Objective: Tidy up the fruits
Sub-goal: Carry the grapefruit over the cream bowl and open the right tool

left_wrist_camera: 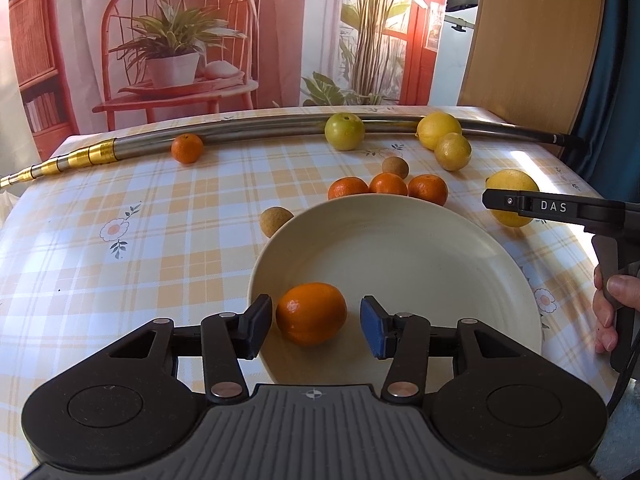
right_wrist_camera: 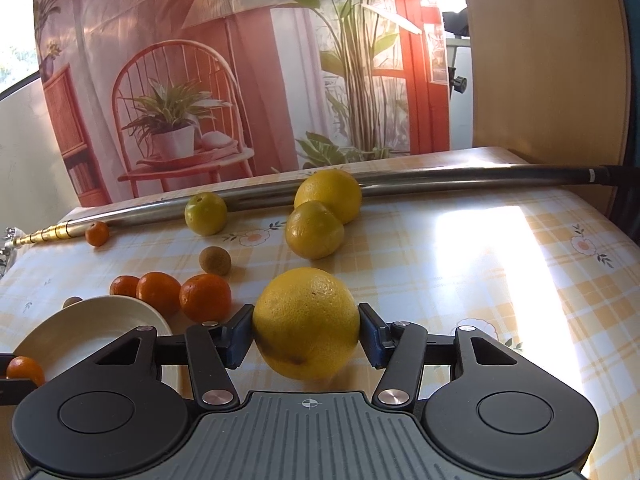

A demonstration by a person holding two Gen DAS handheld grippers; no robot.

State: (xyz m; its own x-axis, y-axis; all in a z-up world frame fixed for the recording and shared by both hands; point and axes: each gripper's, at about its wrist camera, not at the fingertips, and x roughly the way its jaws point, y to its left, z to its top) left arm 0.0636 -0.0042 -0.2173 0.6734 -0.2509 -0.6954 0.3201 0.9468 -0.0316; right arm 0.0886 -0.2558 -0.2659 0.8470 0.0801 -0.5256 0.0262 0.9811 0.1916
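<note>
The left gripper is spread around a mandarin lying in the cream plate, its pads just clear of the peel; three more mandarins crowd the plate's far rim, with a small brown fruit off to the left. The right gripper pinches a large yellow citrus just above the checked tablecloth, two yellow fruits and a metal pole ahead, open cloth to its right. The round citrus shows no clear long axis.
</note>
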